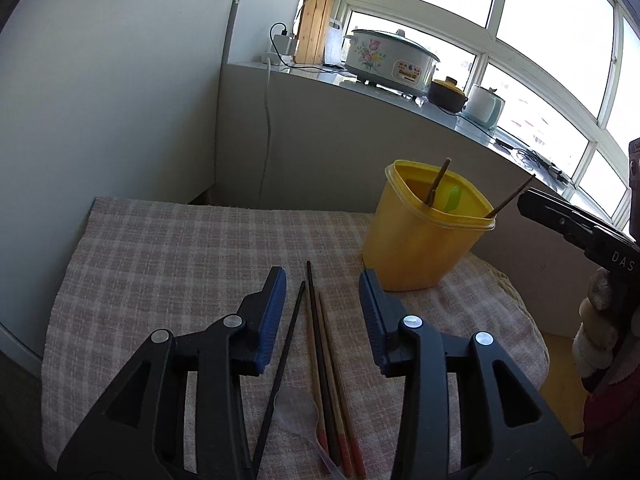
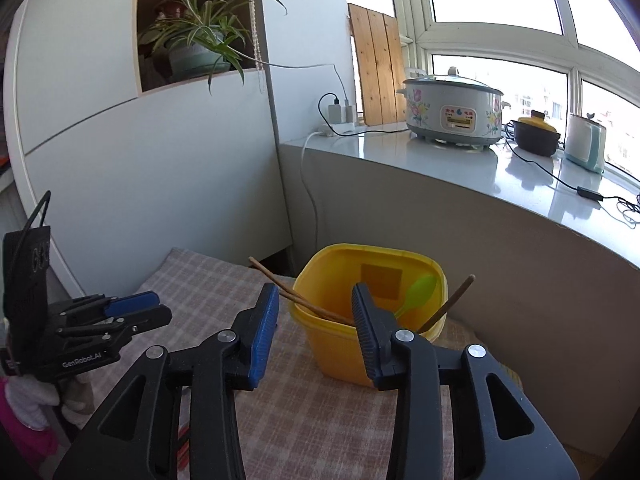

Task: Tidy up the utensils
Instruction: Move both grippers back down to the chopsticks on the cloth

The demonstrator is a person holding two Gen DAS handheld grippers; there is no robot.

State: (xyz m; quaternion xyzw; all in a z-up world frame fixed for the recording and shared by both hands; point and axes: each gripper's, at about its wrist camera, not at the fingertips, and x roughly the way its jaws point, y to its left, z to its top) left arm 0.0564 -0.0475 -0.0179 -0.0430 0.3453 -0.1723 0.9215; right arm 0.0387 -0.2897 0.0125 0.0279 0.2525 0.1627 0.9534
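A yellow tub [image 1: 416,240] stands on the checked cloth [image 1: 180,248] and holds brown chopsticks [image 1: 438,182] and a green spoon [image 1: 454,198]. My left gripper [image 1: 323,280] is open and empty, its jaws either side of several loose chopsticks [image 1: 320,344] lying on the cloth, with a clear plastic spoon [image 1: 298,412] beside them. My right gripper [image 2: 315,294] is open and empty, just in front of the tub [image 2: 340,344], whose chopsticks [image 2: 296,298] and green spoon [image 2: 418,290] show between its jaws. The left gripper [image 2: 136,308] shows at the left of the right wrist view.
A grey counter [image 2: 460,168] behind the table carries a flowered cooker [image 2: 452,114], a dark pot [image 2: 536,134] and a pale kettle [image 2: 586,142], with cables. A white cabinet [image 2: 140,160] with a plant [image 2: 200,40] stands on the left.
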